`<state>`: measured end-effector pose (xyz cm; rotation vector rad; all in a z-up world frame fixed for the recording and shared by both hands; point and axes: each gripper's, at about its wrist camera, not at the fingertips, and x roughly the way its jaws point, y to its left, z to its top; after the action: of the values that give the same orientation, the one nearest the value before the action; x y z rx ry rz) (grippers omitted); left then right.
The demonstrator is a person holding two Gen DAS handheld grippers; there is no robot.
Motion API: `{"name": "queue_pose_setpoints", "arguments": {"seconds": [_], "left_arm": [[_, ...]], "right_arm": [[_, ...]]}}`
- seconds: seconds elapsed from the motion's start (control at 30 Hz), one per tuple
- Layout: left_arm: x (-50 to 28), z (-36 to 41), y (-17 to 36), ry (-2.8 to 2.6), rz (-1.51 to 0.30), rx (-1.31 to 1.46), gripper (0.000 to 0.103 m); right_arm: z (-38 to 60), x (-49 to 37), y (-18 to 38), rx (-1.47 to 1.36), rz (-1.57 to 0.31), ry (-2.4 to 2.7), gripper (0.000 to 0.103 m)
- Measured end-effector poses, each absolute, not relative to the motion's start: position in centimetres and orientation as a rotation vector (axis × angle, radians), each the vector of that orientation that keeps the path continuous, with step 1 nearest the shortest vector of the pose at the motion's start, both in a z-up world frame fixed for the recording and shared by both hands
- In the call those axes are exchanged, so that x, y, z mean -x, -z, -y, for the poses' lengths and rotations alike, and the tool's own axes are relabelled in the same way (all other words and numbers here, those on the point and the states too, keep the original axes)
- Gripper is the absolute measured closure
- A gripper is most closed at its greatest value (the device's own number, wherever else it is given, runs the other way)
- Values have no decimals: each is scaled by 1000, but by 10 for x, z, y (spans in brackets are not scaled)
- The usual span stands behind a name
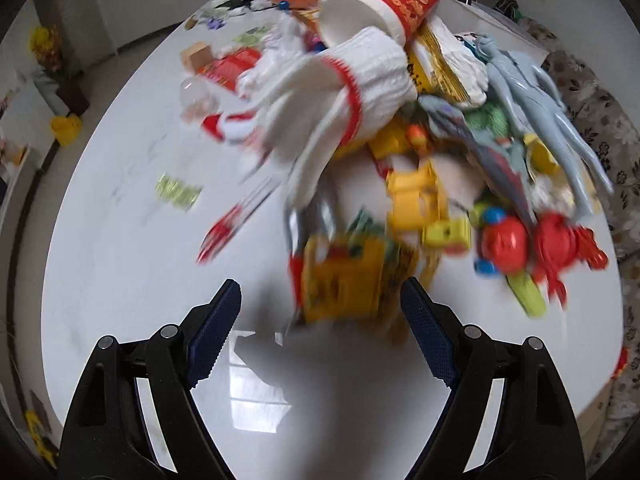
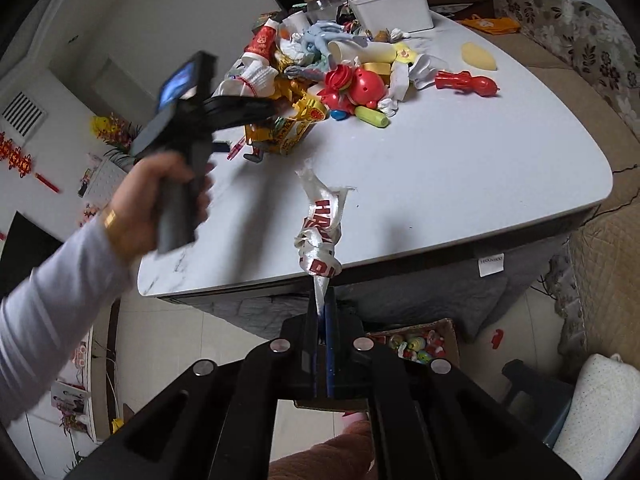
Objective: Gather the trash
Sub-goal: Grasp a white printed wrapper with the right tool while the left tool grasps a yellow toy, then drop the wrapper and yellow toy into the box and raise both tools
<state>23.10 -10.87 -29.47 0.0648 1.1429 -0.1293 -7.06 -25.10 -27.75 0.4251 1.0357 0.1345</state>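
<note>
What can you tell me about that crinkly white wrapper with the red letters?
The wrapper looks like thin, shiny white plastic, crumpled and twisted, with big red letters that can be read only in part. Its narrow lower end is pinched between the shut jaws of the right gripper, and the rest sticks up and away from them, ending in a torn, ragged top. It hangs in the air in front of the white table's near edge, and nothing else touches it.

Crumpled white wrapper (image 2: 320, 236) with red lettering, twisted into a strip, hanging off the tabletop's near edge, lower end pinched. Yellow printed wrapper (image 1: 352, 280) lies flat at the near side of the toy pile. Small gold wrapper (image 1: 178, 192) sits alone toward the left edge.
</note>
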Motion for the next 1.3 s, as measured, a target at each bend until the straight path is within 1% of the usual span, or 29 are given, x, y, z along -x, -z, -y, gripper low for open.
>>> {"name": "queue_pose_setpoints", "arguments": {"seconds": [0.03,0.07,0.1,0.13,0.3,0.5,0.6,0.67,0.7,0.77,0.87,1.0,1.17,1.3], "left_arm": [[-236,112,297,133,-1153,-71,27],[-239,115,299,147,-1159,-77,37],[-240,118,301,154,-1174,-99,62],[-238,117,298,153,-1175,-105,65],[-203,105,264,259,-1072,-109,65],[-128,53,224,397,-1014,-35,65],[-79,32,224,473,-1029,-37,65],[-42,21,233,497,-1064,-48,65],[-34,18,239,505,-1082,-43,65],[-2,7,261,508,-1144,-37,65],[27,-5,295,514,-1228,-17,65],[60,-14,363,488,-1377,33,65],[67,-14,452,414,-1481,47,65],[54,-6,544,344,-1566,18,65]], "right_arm": [[252,72,278,-429,-1034,-133,100],[253,74,277,-433,-1034,-131,100],[254,76,277,-439,-1031,-127,100],[255,77,276,-444,-1028,-126,100],[260,78,272,-457,-1011,-132,100],[248,71,271,-395,-1033,-180,100],[236,69,276,-346,-1067,-213,100],[226,69,283,-310,-1099,-233,100],[221,69,287,-292,-1116,-246,100],[212,72,295,-259,-1151,-267,100],[198,77,310,-221,-1215,-299,100],[181,85,345,-179,-1311,-326,100],[166,93,423,-152,-1454,-317,100],[161,93,505,-160,-1563,-296,100]]}}
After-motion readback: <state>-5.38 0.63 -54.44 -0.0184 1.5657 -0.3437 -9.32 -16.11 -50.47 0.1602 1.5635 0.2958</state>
